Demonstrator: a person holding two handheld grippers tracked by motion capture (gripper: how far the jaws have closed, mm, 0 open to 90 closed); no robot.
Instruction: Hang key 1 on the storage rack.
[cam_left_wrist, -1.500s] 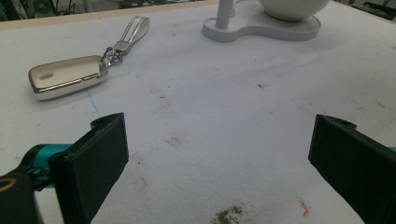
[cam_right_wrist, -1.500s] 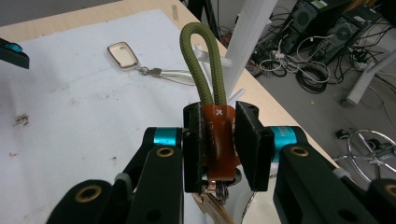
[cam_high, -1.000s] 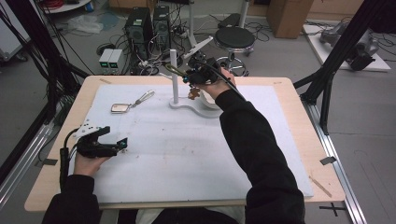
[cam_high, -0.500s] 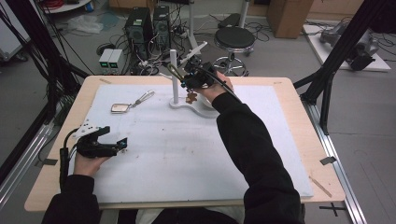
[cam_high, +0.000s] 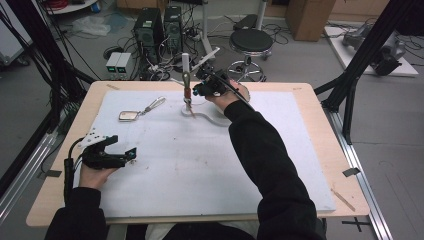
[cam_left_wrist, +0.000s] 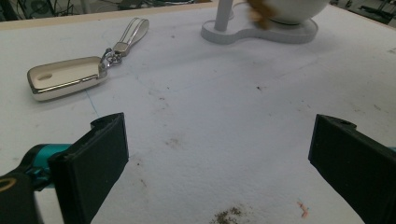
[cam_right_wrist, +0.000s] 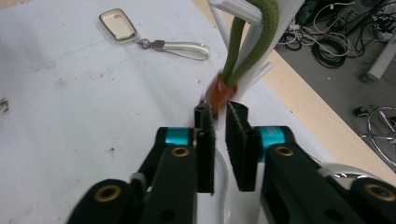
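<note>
The right gripper (cam_right_wrist: 219, 122) was clenched on a green cord (cam_right_wrist: 254, 39) with an orange tag (cam_right_wrist: 219, 95), hanging on the white stand (cam_high: 186, 75). The left gripper (cam_high: 125, 156) rested released on the table (cam_high: 320, 135), well apart from the key fob (cam_left_wrist: 65, 77).

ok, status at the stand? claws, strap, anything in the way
Right claw shut on the orange tab of the green strap, which hangs from the white stand. Left claw open, holding nothing. Key fob off to the side, not in the way.
</note>
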